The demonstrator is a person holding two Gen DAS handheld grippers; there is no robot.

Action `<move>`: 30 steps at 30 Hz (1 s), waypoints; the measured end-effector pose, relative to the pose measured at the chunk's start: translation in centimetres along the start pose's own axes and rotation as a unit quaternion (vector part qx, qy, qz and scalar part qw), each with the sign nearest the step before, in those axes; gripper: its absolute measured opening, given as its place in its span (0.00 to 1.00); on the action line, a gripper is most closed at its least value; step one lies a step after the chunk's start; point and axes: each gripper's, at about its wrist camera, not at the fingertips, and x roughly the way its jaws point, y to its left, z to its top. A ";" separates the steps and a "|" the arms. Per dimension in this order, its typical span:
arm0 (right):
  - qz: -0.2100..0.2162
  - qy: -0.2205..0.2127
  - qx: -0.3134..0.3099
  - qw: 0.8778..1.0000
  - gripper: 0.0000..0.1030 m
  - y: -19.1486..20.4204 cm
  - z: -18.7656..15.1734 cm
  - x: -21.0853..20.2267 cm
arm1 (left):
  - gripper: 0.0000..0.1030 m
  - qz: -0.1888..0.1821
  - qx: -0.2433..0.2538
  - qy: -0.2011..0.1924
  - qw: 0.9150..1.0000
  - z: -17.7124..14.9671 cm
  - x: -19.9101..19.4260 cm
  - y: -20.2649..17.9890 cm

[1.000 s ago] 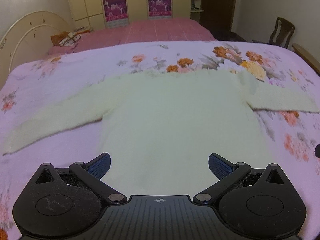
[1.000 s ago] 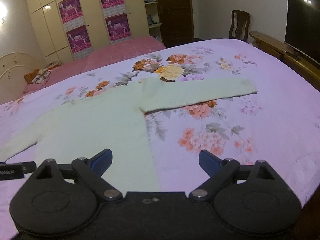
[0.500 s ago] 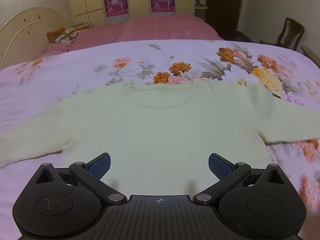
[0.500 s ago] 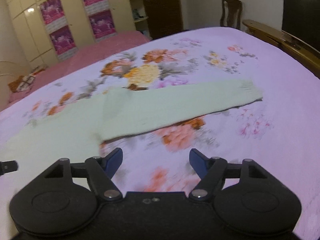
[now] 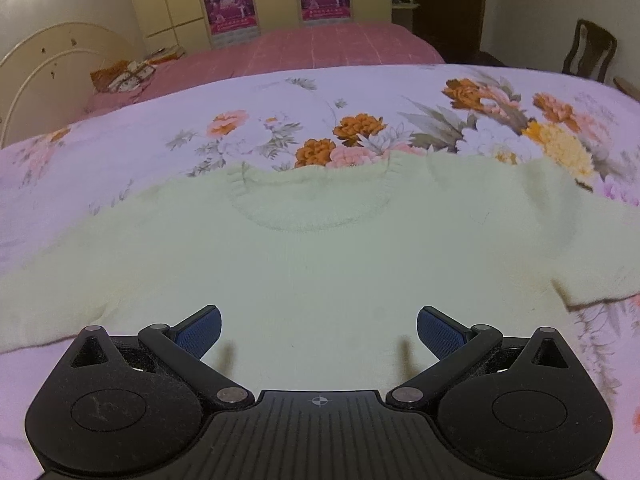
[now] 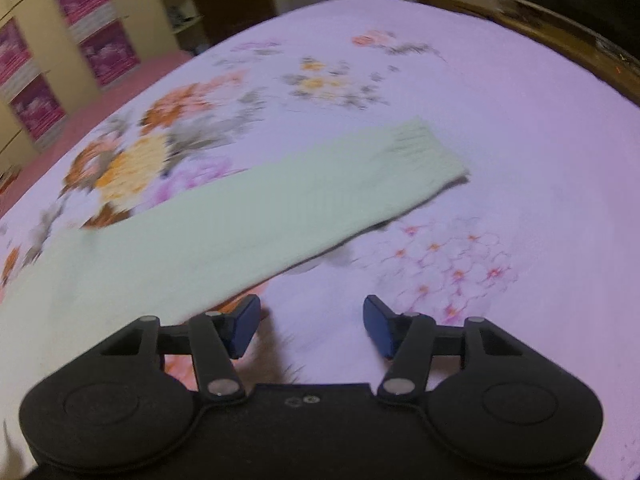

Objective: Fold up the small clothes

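Both grippers, left and right, hovered spread and empty over the soft, floppy sweater, its ribbed cuff looking easiest to pinch.

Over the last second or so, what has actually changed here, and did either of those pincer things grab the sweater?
Both moved in; neither grabbed anything. The left gripper advanced over the sweater toward its neckline, jaws wide open. The right gripper swung out along the right sleeve toward its cuff, and its jaws narrowed somewhat but remain open and empty. The sweater still lies flat on the floral bedspread, unfolded.
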 end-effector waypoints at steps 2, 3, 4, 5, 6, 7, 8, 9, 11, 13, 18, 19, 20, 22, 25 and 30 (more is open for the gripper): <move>-0.008 -0.011 0.007 1.000 0.52 -0.5 0.7 0.5 | 1.00 0.002 -0.001 0.004 1.000 0.1 0.4 0.1; -0.011 -0.016 0.012 1.000 0.52 -0.8 1.1 0.7 | 1.00 0.001 -0.006 0.008 1.000 0.3 0.6 0.3; -0.014 -0.021 0.019 1.000 0.52 -1.1 1.5 1.0 | 1.00 0.001 -0.009 0.011 1.000 0.4 0.8 0.4; -0.016 -0.023 0.027 0.999 0.52 -1.4 2.0 1.5 | 1.00 0.002 -0.011 0.013 1.000 0.5 1.0 0.4; -0.017 -0.028 0.034 0.999 0.52 -1.7 2.3 1.8 | 1.00 0.004 -0.011 0.014 1.000 0.5 1.2 0.4; -0.018 -0.034 0.037 0.999 0.51 -1.9 2.7 2.0 | 1.00 0.007 -0.009 0.015 1.000 0.5 1.4 0.4; -0.021 -0.041 0.036 0.998 0.50 -1.9 3.0 2.3 | 1.00 0.007 -0.006 0.016 1.000 0.5 1.6 0.2; -0.025 -0.047 0.036 0.998 0.46 -1.9 3.2 2.5 | 1.00 0.005 -0.002 0.016 1.000 0.6 1.8 0.1; -0.025 -0.060 0.029 0.997 0.35 -1.9 3.4 2.8 | 1.00 0.008 0.004 0.016 1.000 0.5 2.0 -0.1; -0.020 -0.068 0.022 0.997 0.20 -1.9 3.6 3.1 | 1.00 0.008 0.006 0.014 1.000 0.5 2.2 -0.3; 0.000 -0.086 0.020 0.996 0.05 -1.8 3.8 2.9 | 1.00 -0.007 0.008 -0.002 1.000 0.4 2.0 -0.2; 0.007 -0.093 0.018 0.996 0.05 -1.6 3.7 2.6 | 1.00 -0.011 0.006 -0.006 1.000 0.5 1.9 -0.1; 0.022 -0.102 0.015 0.994 0.05 -1.4 3.7 2.0 | 1.00 -0.015 0.000 -0.010 1.000 0.6 1.7 0.2; 0.051 -0.113 0.005 0.992 0.05 -0.4 3.8 0.8 | 1.00 -0.022 -0.013 -0.007 1.000 1.0 1.5 0.8; 0.103 -0.121 -0.024 0.987 0.05 2.8 3.8 -1.1 | 1.00 -0.032 -0.036 0.001 0.999 1.5 1.4 2.2; 0.210 -0.120 -0.127 0.962 0.04 12.8 1.6 -4.5 | 1.00 -0.040 -0.082 -0.004 0.996 2.0 0.2 6.3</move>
